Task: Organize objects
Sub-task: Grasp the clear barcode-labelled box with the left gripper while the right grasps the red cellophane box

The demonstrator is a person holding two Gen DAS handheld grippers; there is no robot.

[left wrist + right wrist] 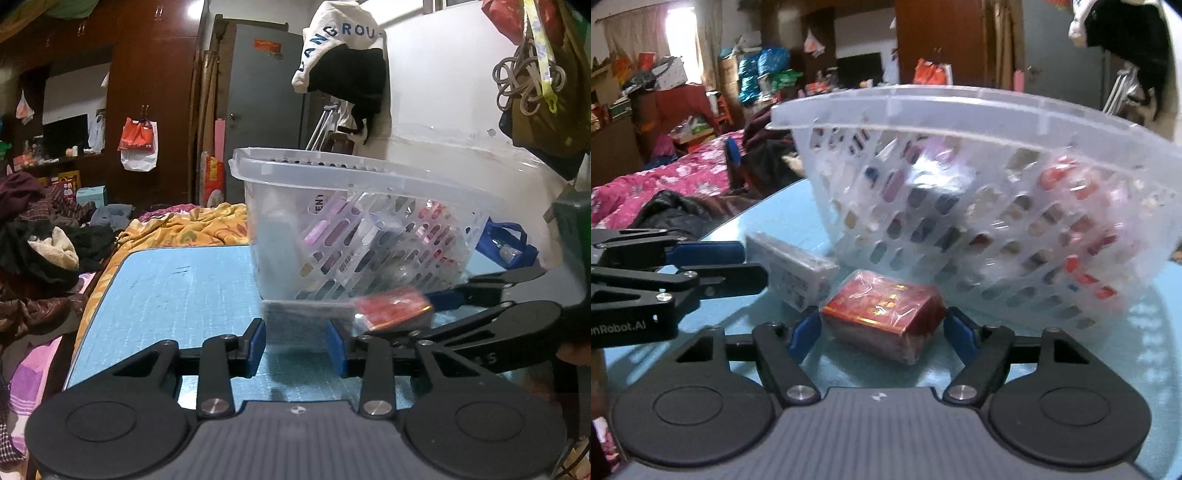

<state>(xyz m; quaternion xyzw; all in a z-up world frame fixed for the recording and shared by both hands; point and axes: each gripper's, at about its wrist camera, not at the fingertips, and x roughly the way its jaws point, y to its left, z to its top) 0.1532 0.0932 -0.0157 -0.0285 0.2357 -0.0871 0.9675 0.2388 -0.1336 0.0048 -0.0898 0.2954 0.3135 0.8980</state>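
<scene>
Pale blue matting covers the table point(177, 288) we work on, and at its far side stands the clear perforated basket point(369, 229), already holding a jumble of small packs. Next in size come our two hand-held tools. Our left gripper point(297, 345) has its blue pads drawn in about a grey box point(792, 271), which lies on the mat just before the basket's near wall; in its own view that box is too smeared for us to swear the pads press it, though from the right wrist view its fingers sit at the box's end. Our right gripper point(877, 332) stands part-spread with the red wrapped box point(886, 312) lying between its pads, straight ahead of it; the left pad sits at the wrapper, while the right one looks a shade clear. We judge that the red box's long axis runs slantwise across the jaw line, from far left to near right, so the pads would meet it near its ends. It lies touching or nearly touching the grey box, with the right gripper much the nearer.
</scene>
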